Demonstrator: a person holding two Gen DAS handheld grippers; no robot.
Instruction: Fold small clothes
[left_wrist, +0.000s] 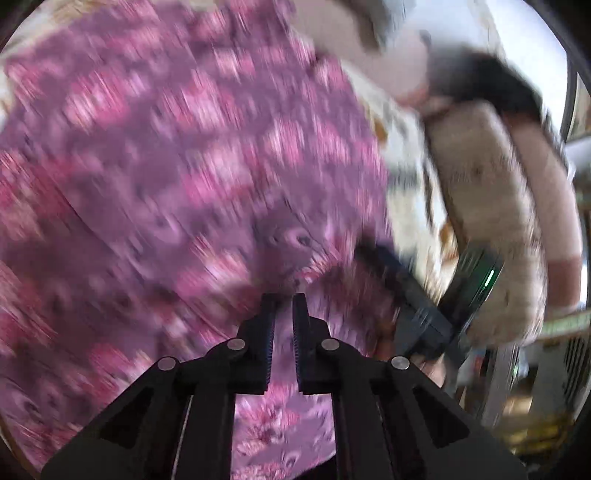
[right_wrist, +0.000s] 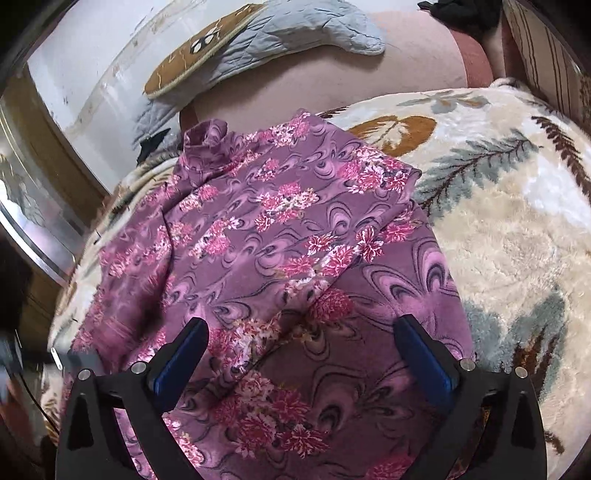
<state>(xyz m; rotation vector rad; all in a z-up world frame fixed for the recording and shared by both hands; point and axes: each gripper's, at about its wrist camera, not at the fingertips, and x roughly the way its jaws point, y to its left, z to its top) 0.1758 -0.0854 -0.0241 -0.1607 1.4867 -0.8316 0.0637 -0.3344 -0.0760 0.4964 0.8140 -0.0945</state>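
Note:
A purple garment with pink flowers (right_wrist: 280, 236) lies spread on a cream blanket with a leaf pattern (right_wrist: 509, 236), collar at the far end. My right gripper (right_wrist: 301, 332) is open, its blue-padded fingers (right_wrist: 424, 354) spread just above the near part of the garment. In the left wrist view, which is blurred by motion, the same garment (left_wrist: 177, 166) fills most of the frame. My left gripper (left_wrist: 283, 306) is shut on a fold of the garment. The right gripper's black body (left_wrist: 417, 306) shows to its right.
A grey quilted cushion with a brown patch (right_wrist: 258, 40) and a pink pillow (right_wrist: 369, 77) lie at the far end of the bed. A white wall and a metal-framed ledge (right_wrist: 40, 206) run along the left. Dark cloth (right_wrist: 465, 11) lies at the top right.

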